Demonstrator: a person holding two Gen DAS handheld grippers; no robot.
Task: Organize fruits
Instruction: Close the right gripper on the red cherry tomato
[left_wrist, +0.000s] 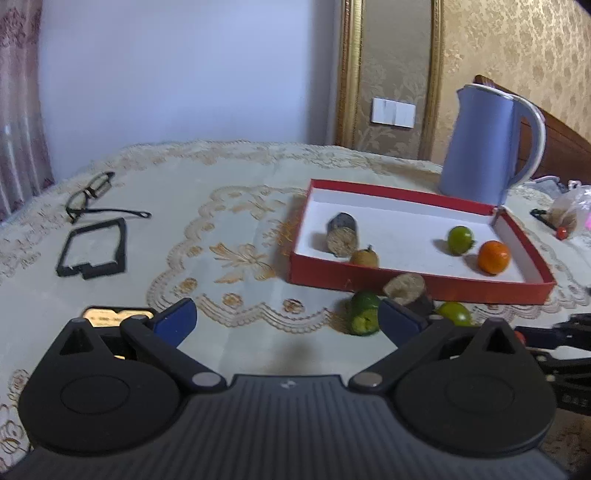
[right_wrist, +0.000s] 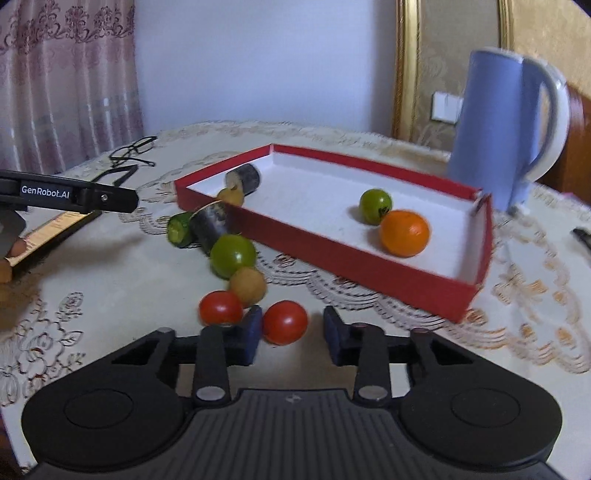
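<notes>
A red box (left_wrist: 417, 286) (right_wrist: 332, 254) with a white floor holds an orange (left_wrist: 494, 257) (right_wrist: 405, 232), a green fruit (left_wrist: 460, 239) (right_wrist: 375, 206), a dark cylinder piece (left_wrist: 342, 234) (right_wrist: 243, 178) and a small brown fruit (left_wrist: 365, 257) (right_wrist: 229, 195). On the cloth in front lie a cucumber piece (left_wrist: 364, 313) (right_wrist: 179, 229), a second dark cylinder (left_wrist: 406, 290) (right_wrist: 210, 221), a green fruit (left_wrist: 455, 313) (right_wrist: 232, 256), a yellow-brown fruit (right_wrist: 247, 286) and two red tomatoes (right_wrist: 220, 308) (right_wrist: 284, 322). My right gripper (right_wrist: 293, 326) is open around one tomato. My left gripper (left_wrist: 286, 319) is open and empty, just left of the cucumber piece.
A blue kettle (left_wrist: 487, 144) (right_wrist: 506, 125) stands behind the box. Glasses (left_wrist: 92, 194) (right_wrist: 133, 149) and a black frame (left_wrist: 94, 249) lie at the far left. A plastic bag (left_wrist: 570, 208) is at the right edge. A ruler-like strip (right_wrist: 48, 232) lies at the left.
</notes>
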